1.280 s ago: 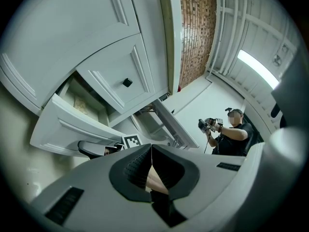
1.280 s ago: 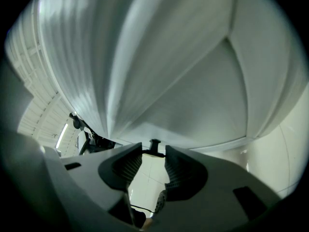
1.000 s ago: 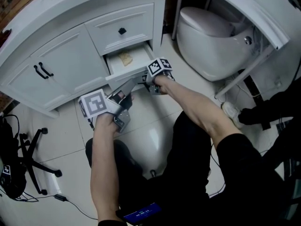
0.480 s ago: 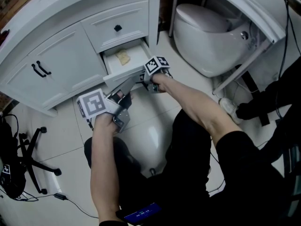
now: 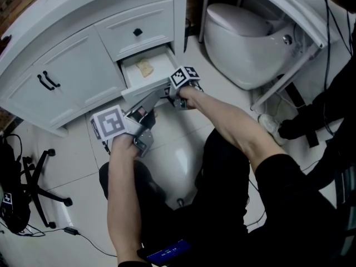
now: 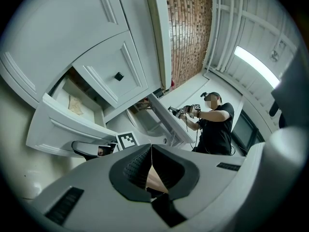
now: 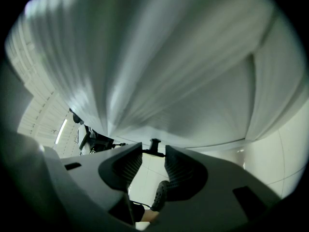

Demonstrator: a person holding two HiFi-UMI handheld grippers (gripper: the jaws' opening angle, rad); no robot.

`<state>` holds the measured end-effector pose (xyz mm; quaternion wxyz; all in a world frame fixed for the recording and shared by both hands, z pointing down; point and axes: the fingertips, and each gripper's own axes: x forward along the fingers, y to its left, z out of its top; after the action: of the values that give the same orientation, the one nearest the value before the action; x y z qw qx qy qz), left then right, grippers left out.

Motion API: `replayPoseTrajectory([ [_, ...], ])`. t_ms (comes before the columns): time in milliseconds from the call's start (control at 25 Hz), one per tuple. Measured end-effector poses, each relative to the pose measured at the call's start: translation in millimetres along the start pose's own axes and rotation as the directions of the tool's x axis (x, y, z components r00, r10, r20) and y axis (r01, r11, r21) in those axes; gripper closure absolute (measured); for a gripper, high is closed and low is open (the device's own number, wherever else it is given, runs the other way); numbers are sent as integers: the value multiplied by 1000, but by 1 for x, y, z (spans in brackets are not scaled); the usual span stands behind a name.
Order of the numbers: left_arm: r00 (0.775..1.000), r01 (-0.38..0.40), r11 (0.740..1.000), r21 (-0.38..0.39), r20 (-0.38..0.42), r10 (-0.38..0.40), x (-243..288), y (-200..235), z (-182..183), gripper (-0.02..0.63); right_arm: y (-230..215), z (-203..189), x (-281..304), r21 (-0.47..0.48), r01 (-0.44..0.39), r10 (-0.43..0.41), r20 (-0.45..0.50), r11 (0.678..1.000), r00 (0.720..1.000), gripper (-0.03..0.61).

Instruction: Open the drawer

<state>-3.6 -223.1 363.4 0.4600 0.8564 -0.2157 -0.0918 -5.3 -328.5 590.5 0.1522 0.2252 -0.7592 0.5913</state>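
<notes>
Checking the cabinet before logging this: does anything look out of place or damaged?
Only a crumpled beige scrap lying loose in the pulled-out drawer; the cabinet looks undamaged and nothing is spilled.

Counted at the white vanity [image 5: 72,4]: two drawers, the upper drawer [image 5: 153,21] and the lower drawer [image 6: 58,132]; two black knobs, the upper knob [image 5: 137,32] and the lower knob [image 7: 154,148]; two bar handles [image 5: 53,81]; one tan scrap [image 5: 145,67]; one toilet [image 5: 245,43]; one chair base [image 5: 41,188]; two grippers, the left gripper [image 6: 150,149] and the right gripper [image 7: 153,152].
</notes>
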Motion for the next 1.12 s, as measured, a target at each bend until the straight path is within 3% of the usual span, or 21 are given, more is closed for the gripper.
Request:
replayPoseTrajectory([
  [280, 1000, 8, 1000, -7, -8, -8, 7, -6, -9, 623, 1, -6, -2, 1, 2, -2, -4, 1000, 1000, 410],
  [440, 999, 42, 995, -91, 12, -41, 11, -8, -16, 623, 2, -10, -3, -1, -1, 1, -7, 1000, 1000, 411],
  [680, 1000, -4, 1000, 17, -19, 4, 7, -14, -17, 623, 2, -13, -5, -13, 9, -10, -12, 1000, 1000, 413],
  [920, 1000, 24, 999, -38, -1, -24, 7, -17, -22, 623, 4, -18, -7, -22, 13, -14, -13, 1000, 1000, 414],
  [1120, 1000, 5, 1000, 23, -22, -4, 7, -20, -22, 623, 5, -20, -6, -25, 16, -16, -18, 1000, 1000, 416],
])
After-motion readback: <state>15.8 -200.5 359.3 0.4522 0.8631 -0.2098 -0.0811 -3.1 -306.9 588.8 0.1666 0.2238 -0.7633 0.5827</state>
